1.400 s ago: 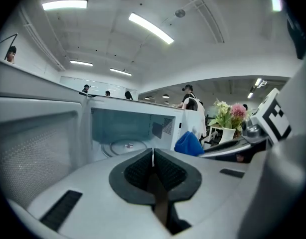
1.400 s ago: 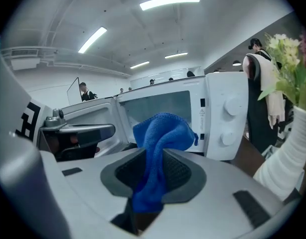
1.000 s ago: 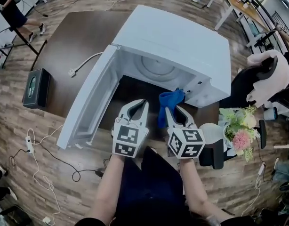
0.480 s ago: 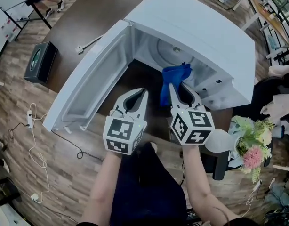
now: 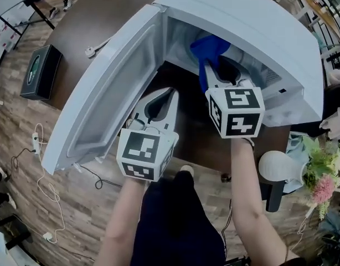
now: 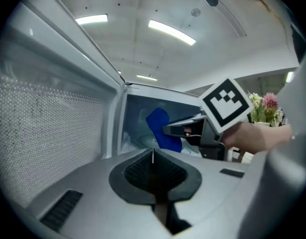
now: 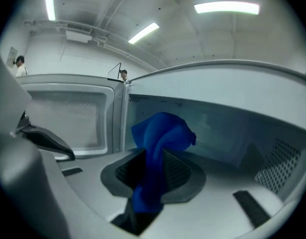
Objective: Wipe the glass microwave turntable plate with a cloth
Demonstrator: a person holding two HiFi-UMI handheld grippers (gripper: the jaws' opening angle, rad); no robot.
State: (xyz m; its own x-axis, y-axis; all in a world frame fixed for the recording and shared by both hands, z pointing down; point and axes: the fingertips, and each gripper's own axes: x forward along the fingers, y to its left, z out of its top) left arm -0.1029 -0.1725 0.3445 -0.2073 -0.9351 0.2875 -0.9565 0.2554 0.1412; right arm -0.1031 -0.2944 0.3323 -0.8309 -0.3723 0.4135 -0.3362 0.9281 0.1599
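A white microwave (image 5: 242, 15) stands on a dark table with its door (image 5: 112, 87) swung open to the left. My right gripper (image 5: 211, 68) is shut on a blue cloth (image 5: 210, 46) and holds it just inside the cavity mouth. In the right gripper view the cloth (image 7: 160, 133) bunches up between the jaws of the right gripper (image 7: 152, 158). My left gripper (image 5: 171, 92) is shut on nothing and hovers beside the open door, in front of the cavity. The left gripper (image 6: 153, 153) looks toward the cloth (image 6: 160, 128). The cloth and gripper hide the glass turntable plate.
A black box (image 5: 36, 71) sits at the table's left end, near a loose white plug (image 5: 91, 51). Flowers (image 5: 322, 173) and a white round object (image 5: 278, 165) are at the right. Cables (image 5: 45, 165) trail over the wooden floor.
Both grippers have moved forward to the microwave. The right one has carried the blue cloth from in front of the opening into the cavity mouth.
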